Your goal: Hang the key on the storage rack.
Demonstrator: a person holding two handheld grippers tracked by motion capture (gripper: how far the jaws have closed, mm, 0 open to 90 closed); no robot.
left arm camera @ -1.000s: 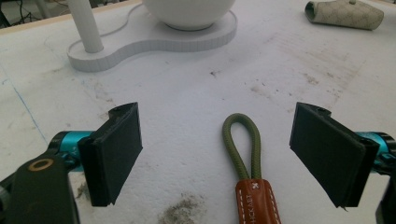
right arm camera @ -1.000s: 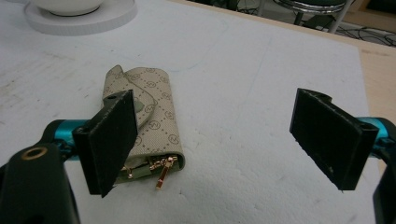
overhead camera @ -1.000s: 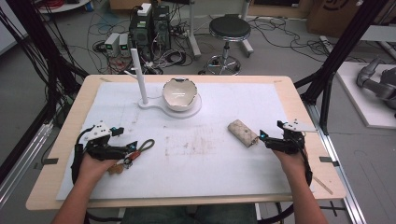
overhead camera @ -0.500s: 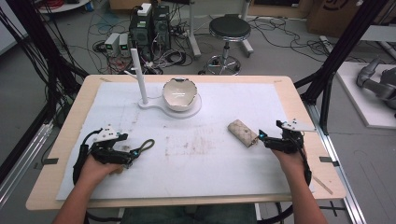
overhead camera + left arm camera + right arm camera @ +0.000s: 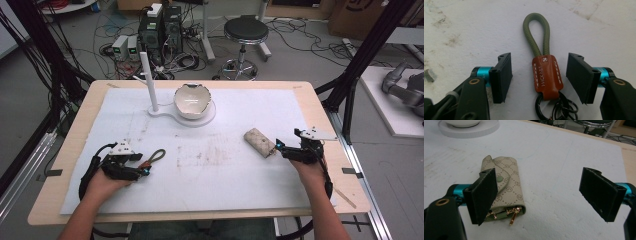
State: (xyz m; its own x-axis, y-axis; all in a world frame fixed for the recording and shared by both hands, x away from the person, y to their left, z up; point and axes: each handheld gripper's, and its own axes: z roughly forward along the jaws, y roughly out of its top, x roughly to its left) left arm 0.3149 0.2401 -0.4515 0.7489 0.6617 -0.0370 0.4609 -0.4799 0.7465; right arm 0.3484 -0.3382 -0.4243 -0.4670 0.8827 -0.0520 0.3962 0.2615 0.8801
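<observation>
Two claws rest low on the white-covered worktop (image 5: 300,105). Left claw (image 5: 540,75) is unclenched, jaws just been closing in, w/ the keychain (image 5: 546,75) lying flat between them, not yet pinched; its long axis runs straight away from the claw, green loop far end. Right claw (image 5: 544,192) gapes wide, holding nothing, beige pouch (image 5: 504,187) by one jaw.

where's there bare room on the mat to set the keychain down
Widest free patch: the mat between the keychain and the beige pouch, below the bowl. The far right corner beyond the pouch is bare too. Crowded: by the white stand and bowl, and around each gripper.
</observation>
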